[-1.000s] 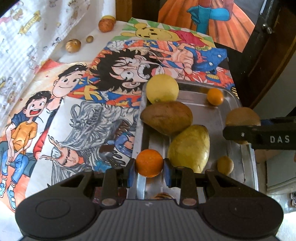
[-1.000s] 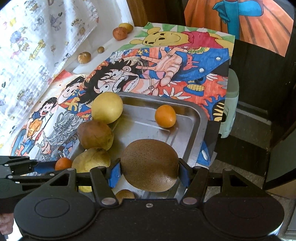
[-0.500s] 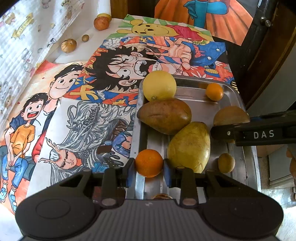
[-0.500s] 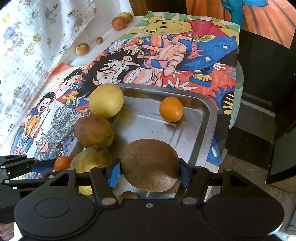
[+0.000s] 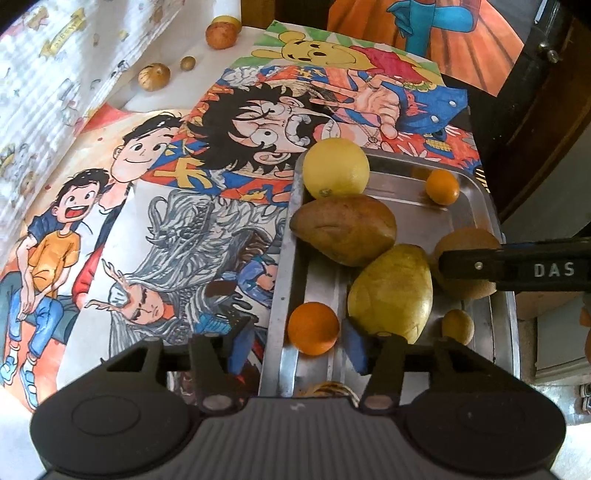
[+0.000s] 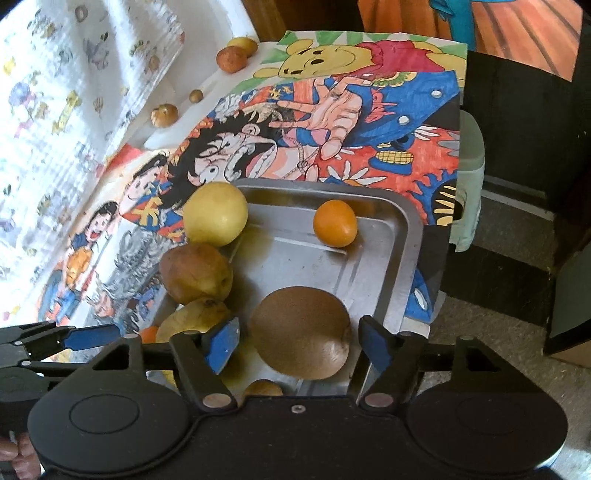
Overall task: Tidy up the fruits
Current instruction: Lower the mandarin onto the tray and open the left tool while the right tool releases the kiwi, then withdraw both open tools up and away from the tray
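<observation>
A metal tray [image 5: 476, 221] [image 6: 295, 258] holds a yellow round fruit [image 5: 335, 168], a brown pear-shaped fruit [image 5: 345, 229], a yellow-green mango [image 5: 391, 291], a small orange [image 5: 442, 186] and a small tan fruit [image 5: 458, 326]. My left gripper [image 5: 299, 345] is opening. Another orange [image 5: 313, 328] sits between its pads by the tray's left rim, and the left pad stands well clear of it. My right gripper [image 6: 299, 343] is opening too. A brown kiwi-like fruit [image 6: 301, 332] rests on the tray floor between its pads, with a gap on each side.
A cartoon-printed cloth [image 5: 147, 221] covers the table left of the tray. Several small fruits [image 5: 221, 35] lie at the far left corner by a patterned wall. The table's right edge drops to a green stool [image 6: 469, 184] and the floor.
Both pairs of jaws have spread apart. The left pads let go of the orange and the right pads let go of the brown fruit; both fruits now rest on the tray.
</observation>
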The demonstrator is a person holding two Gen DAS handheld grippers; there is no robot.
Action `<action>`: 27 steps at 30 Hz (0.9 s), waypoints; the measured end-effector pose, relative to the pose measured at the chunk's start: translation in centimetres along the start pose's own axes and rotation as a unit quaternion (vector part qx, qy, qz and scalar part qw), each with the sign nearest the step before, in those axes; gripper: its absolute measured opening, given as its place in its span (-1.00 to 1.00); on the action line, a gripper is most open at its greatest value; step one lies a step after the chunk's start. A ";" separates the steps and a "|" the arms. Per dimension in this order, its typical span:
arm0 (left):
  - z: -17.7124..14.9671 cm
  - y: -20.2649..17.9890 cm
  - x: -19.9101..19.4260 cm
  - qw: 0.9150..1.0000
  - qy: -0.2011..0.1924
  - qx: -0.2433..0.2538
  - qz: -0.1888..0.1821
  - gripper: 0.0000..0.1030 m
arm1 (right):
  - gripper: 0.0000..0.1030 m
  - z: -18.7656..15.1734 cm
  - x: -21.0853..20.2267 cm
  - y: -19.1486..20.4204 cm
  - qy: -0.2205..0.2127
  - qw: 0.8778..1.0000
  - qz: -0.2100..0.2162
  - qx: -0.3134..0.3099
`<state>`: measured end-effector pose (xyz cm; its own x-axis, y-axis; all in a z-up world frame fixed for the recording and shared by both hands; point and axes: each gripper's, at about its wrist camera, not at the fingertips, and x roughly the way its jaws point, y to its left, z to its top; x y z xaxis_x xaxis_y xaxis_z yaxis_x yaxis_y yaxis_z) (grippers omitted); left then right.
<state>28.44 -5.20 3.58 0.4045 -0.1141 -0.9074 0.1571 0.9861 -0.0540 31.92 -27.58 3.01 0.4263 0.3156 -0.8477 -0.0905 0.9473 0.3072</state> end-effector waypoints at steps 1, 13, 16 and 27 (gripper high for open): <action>0.1 0.1 -0.2 1.000 0.000 -0.001 0.001 0.24 | 0.53 -0.1 -0.4 -0.1 -0.002 1.000 0.003 0.005; -0.5 2.4 -4.0 0.999 0.025 -0.011 0.031 0.94 | 0.89 -4.0 -5.1 1.4 0.021 0.999 -0.002 0.031; -1.1 2.8 -4.9 0.999 0.043 0.000 0.032 0.97 | 0.92 -5.1 -5.6 2.0 0.050 0.998 -0.009 0.035; -4.4 3.4 -5.7 0.990 0.132 0.026 0.043 0.99 | 0.99 -7.6 -5.0 4.5 0.152 0.986 -0.002 0.073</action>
<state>22.68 -0.63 6.73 0.1697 0.0114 -0.9854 0.1813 0.9825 0.0426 22.54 -24.50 5.33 0.1355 0.3339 -0.9328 0.0498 0.9380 0.3430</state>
